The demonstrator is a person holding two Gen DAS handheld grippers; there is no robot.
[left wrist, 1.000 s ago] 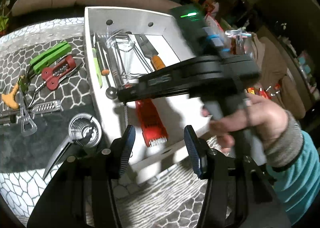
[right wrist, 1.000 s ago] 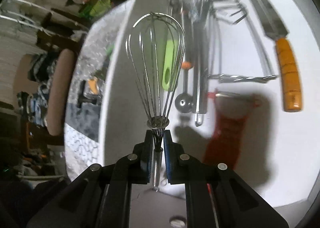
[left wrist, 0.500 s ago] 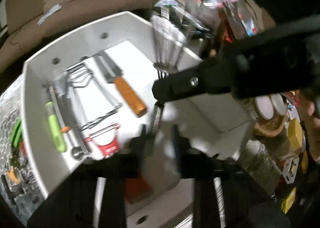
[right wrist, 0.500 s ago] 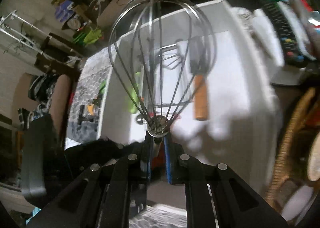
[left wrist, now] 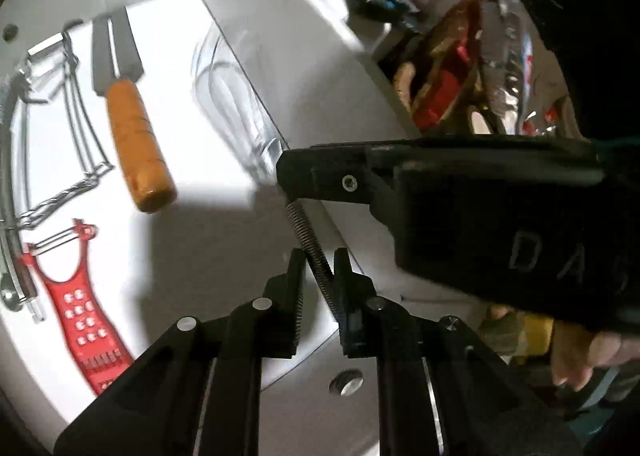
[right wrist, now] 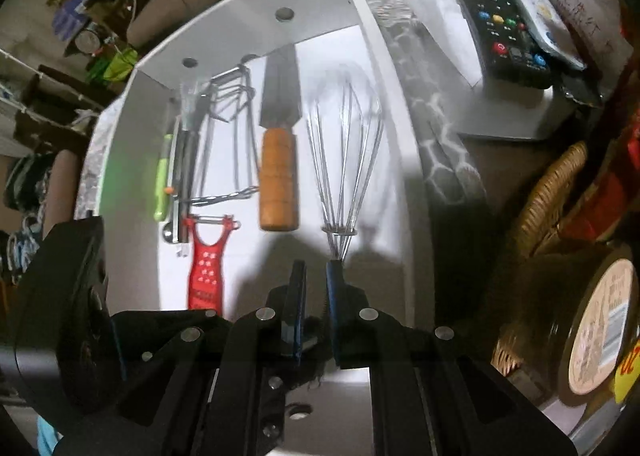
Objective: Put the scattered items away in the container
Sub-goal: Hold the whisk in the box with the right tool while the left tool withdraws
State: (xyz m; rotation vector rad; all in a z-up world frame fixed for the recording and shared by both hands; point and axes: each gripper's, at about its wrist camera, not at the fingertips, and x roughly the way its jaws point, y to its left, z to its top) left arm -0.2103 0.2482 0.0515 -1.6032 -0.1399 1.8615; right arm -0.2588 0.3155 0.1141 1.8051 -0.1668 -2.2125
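Note:
A wire whisk (right wrist: 346, 159) lies along the right side of the white container (right wrist: 248, 15), close to its right wall. My right gripper (right wrist: 316, 288) is shut on the whisk's neck, and the wires fan out ahead of it. In the left wrist view the whisk's coiled spring handle (left wrist: 312, 240) runs down from the right gripper's finger (left wrist: 320, 179) into my left gripper (left wrist: 320, 276). The left jaws hold the coil and are opening slightly. The whisk's wires (left wrist: 236, 103) are blurred there.
In the container lie an orange-handled blade (right wrist: 279, 175), a red peeler (right wrist: 206, 268), a green-handled tool (right wrist: 162, 183) and wire utensils (right wrist: 232, 103). To the right stand a remote control (right wrist: 508, 15), a wicker basket (right wrist: 548, 195) and a labelled jar (right wrist: 600, 324). Snack packets (left wrist: 460, 55) crowd the container's far side.
The left gripper swung in from the mat side, over the container, and closed on the whisk's spring handle. The right gripper carried the whisk across to the container's right side.

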